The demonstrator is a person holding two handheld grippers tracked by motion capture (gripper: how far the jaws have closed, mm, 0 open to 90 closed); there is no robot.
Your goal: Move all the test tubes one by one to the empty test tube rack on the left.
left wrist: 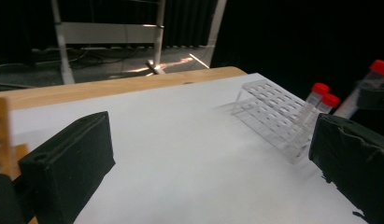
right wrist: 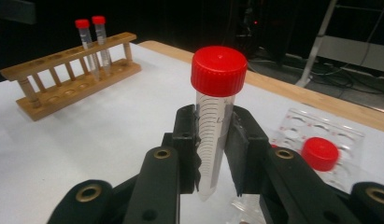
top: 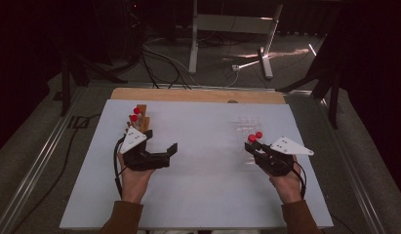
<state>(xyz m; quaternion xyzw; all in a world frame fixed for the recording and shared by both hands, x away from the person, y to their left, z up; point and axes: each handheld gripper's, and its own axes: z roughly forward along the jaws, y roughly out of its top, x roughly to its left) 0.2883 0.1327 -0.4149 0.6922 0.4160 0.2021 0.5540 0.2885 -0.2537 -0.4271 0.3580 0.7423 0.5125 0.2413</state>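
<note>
A red-capped centrifuge tube (right wrist: 213, 126) is clamped upright between the closed jaws of the right gripper (right wrist: 213, 154), the pads pressed against its graduated wall just below the cap, and it is carried just above the near end of the clear plastic tube rack (right wrist: 320, 135), in which another red-capped tube (right wrist: 319, 153) is seated. The left gripper (left wrist: 213, 154) is held wide apart with nothing between its jaws, above the bare white table top (top: 198, 185). Two more red-capped tubes (right wrist: 91, 37) are stood side by side in the wooden rack (right wrist: 73, 74) at the far left of the table, just beyond the left gripper in the high view.
</note>
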